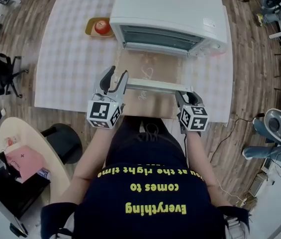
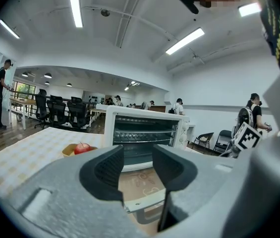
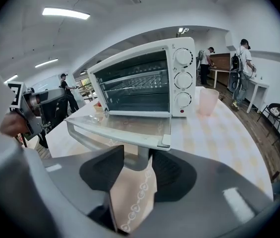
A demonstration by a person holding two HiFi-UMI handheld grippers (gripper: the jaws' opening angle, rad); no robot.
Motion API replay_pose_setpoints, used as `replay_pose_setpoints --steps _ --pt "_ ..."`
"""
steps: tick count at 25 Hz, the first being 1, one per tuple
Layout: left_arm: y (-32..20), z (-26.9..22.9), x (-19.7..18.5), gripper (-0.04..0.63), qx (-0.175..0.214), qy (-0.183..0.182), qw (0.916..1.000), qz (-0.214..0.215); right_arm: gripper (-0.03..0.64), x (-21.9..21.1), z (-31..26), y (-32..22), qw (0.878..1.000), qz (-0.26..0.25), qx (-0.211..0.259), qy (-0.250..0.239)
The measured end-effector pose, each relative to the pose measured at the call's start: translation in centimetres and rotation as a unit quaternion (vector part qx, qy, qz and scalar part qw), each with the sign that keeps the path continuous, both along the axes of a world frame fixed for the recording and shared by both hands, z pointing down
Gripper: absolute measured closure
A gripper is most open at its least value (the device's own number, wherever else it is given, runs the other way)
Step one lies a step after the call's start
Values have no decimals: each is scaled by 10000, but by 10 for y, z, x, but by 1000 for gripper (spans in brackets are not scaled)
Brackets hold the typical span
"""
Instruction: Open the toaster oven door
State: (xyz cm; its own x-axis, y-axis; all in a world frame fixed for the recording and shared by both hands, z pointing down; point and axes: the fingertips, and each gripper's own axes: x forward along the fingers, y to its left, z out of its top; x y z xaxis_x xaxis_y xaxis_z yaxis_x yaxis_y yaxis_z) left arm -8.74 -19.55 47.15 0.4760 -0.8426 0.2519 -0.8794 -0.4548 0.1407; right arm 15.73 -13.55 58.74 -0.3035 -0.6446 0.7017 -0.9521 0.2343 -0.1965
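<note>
door handle (image 3: 78, 134) perhaps in right gripper (image 3: 139, 168)

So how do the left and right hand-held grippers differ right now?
Jaws: the left hand-held gripper has its jaws apart and pressing on nothing, while the right hand-held gripper has the door handle's end post filling its jaw gap.
Place: the left one is at the handle's left end and the right one at its right end.
Shared: both are at the handle of the lowered toaster oven door.
</note>
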Motion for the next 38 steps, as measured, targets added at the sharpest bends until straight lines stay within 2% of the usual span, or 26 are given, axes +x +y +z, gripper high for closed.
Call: replay_pose_setpoints --steps 5,11,21,24,28,38 --pt "5 8 -1 419 -95 5 10000 -19 430 0 16 6 10000 63 -58 10" --pt "12 14 -2 419 -110 11 9999 5 430 0 35 12 9995 246 176 109" --pt "18 13 -1 419 -119 -21 9999 83 423 -1 66 26 9993 326 -124 98" --pt "19 14 -2 419 -127 -36 9999 84 422 -2 69 26 9985 484 -222 -126" --pt "18 14 -2 419 -147 -64 9998 91 405 3 76 28 9919 1000 -393 -681" --pt "15 33 6 419 -333 -69 9992 209 388 4 90 25 9957 727 -565 -39"
